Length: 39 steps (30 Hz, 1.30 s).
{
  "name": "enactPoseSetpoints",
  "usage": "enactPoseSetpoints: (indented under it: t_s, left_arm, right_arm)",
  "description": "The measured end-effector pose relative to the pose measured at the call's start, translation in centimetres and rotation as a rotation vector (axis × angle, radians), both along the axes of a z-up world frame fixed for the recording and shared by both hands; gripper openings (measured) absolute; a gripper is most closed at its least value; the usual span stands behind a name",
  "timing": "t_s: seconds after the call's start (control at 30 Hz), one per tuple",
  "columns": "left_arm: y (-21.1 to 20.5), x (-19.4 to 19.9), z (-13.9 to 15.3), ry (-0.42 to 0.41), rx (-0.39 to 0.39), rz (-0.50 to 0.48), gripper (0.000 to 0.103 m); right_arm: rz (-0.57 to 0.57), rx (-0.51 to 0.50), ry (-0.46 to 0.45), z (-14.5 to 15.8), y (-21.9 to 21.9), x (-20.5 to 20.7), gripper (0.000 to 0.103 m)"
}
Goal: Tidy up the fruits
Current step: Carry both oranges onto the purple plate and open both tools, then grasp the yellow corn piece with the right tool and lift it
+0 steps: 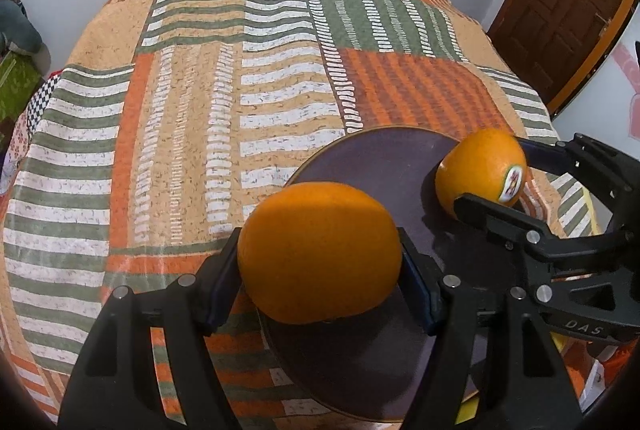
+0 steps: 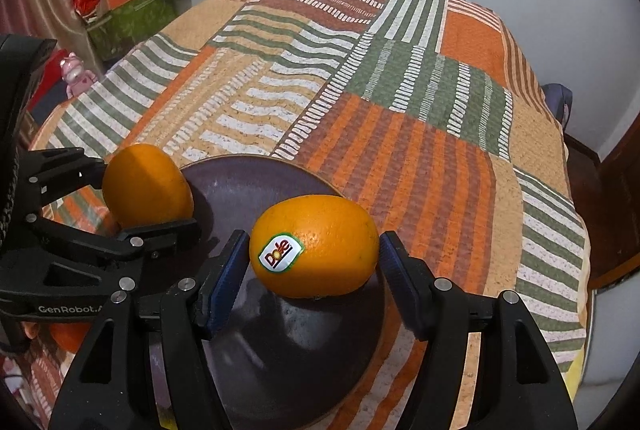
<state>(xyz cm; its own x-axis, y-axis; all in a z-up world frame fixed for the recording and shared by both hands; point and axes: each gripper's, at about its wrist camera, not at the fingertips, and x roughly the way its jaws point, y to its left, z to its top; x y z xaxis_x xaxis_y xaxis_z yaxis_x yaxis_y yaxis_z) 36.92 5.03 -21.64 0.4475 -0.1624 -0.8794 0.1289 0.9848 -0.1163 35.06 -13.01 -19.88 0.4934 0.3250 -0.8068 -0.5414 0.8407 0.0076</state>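
Here the left gripper (image 1: 320,262) clamps a plain orange (image 1: 319,252) at lower centre, over the dark plate (image 1: 384,166). The right gripper (image 2: 314,262) stands slightly wide around the stickered orange (image 2: 316,246). Both look firm, smooth-skinned and roll-prone; grip across the widest part.

Left gripper (image 1: 320,262) clamped; right gripper (image 2: 314,262) spread (pads apart).

The plate (image 2: 240,182) looked like glazed ceramic, dark purple and faintly glossy. Both oranges had dimpled, slightly shiny peel; the stickered orange (image 2: 316,246) carried a glossy paper label (image 2: 280,253). The plain orange (image 1: 320,254) looked more matt. The tongs (image 1: 316,290) were matt black plastic with bright metal pins and ribbed blue pads (image 2: 228,270). The bedspread (image 1: 200,110) was printed, textured cloth. The door (image 1: 560,2) was varnished wood.
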Motion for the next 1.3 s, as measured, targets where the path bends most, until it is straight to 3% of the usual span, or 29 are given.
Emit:
enactPoseSetpoints:
  t_s: [0.1,0.17,0.53,0.77,1.07,1.3]
  left_arm:
    - [0.1,-0.3,0.8,-0.027,-0.015,0.006,0.073]
    - [0.1,-0.7,1.7,-0.056,-0.012,0.022,0.082]
    - [0.0,-5.5,6.0,-0.143,-0.004,0.025,0.087]
    - [-0.2,-10.5,7.3,-0.173,0.014,0.027,0.094]
    - [-1.7,-15.2,5.7,-0.119,-0.001,0.021,0.096]
    - [-1.8,-17.0,3.3,-0.061,-0.008,0.055,0.096]
  right_arm:
    - [-0.001,0.011,-0.029,0.9,-0.3,-0.5,0.070]
    - [-0.005,0.010,-0.051,1.5,-0.5,-0.8,0.072]
    - [-0.008,0.008,-0.138,4.7,-3.1,-5.6,0.072]
    - [-0.020,0.010,-0.138,5.0,-5.5,-9.2,0.074]
    - [-0.041,0.015,-0.070,2.5,-7.7,-12.1,0.074]
    - [-0.011,0.015,-0.027,0.9,-6.9,-12.5,0.075]
